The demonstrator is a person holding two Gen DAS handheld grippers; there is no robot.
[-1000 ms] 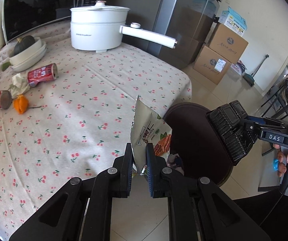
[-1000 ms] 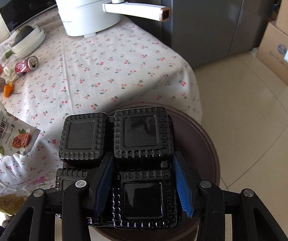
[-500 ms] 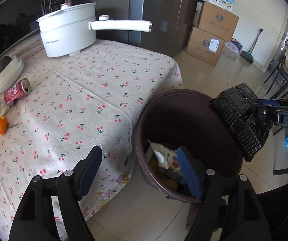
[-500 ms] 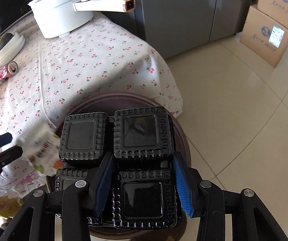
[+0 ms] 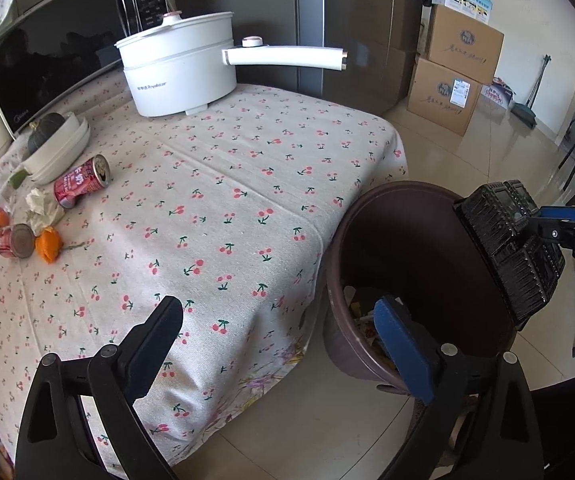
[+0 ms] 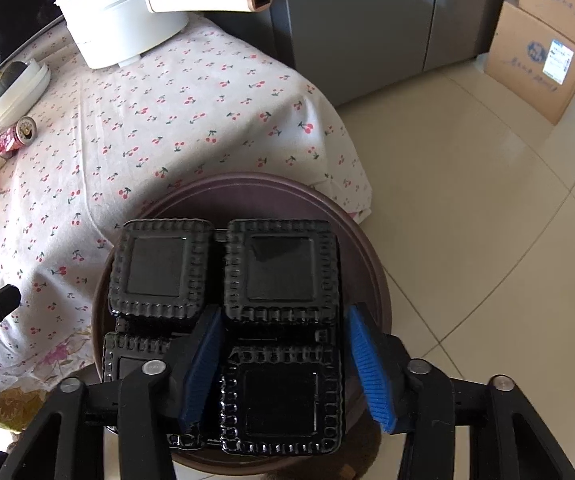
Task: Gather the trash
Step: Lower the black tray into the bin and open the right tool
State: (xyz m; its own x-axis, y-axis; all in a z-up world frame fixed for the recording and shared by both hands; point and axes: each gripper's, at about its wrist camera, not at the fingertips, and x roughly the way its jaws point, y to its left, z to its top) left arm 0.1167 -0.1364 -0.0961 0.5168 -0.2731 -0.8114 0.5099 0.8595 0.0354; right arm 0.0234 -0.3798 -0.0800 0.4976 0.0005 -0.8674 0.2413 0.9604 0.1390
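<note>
Left wrist view: left gripper (image 5: 283, 334) jaws had just opened wide, empty, over the brown trash bin (image 5: 351, 216) beside the table (image 5: 227, 184). Right gripper (image 6: 283, 364) jaws had just widened, black plastic tray (image 6: 223, 276) between them, right pad clear of it, above the bin.

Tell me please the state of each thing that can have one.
left claw, jaws just opened wide, empty
right claw, jaws just been opening, open around black tray
black tray, above the bin, not clamped
bin, uncovered, trash inside
red can, on its side
white pot, lid on
</note>
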